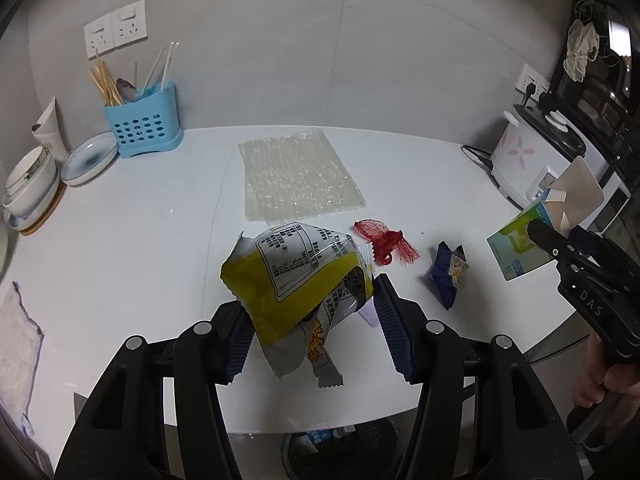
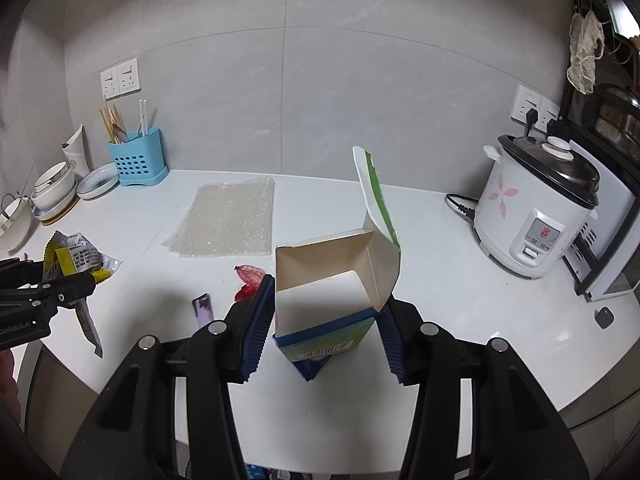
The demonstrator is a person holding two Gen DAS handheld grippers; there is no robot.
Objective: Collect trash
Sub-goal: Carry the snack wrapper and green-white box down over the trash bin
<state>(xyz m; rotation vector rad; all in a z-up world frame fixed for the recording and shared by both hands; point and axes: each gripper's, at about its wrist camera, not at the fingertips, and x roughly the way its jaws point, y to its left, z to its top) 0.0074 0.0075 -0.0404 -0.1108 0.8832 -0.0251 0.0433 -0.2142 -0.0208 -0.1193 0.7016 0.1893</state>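
My left gripper is shut on a crumpled yellow and white snack bag, held up off the white counter. At the right edge of that view my right gripper holds a green and white carton. The right wrist view shows this gripper shut on the carton, whose top flaps are open and whose inside is bare. On the counter lie a red mesh net, a blue wrapper and a small purple wrapper. My left gripper with the bag shows at the left.
A bubble wrap sheet lies at the back middle. A blue utensil holder and stacked bowls stand back left; a rice cooker stands at the right. A dark bin sits below the counter's near edge.
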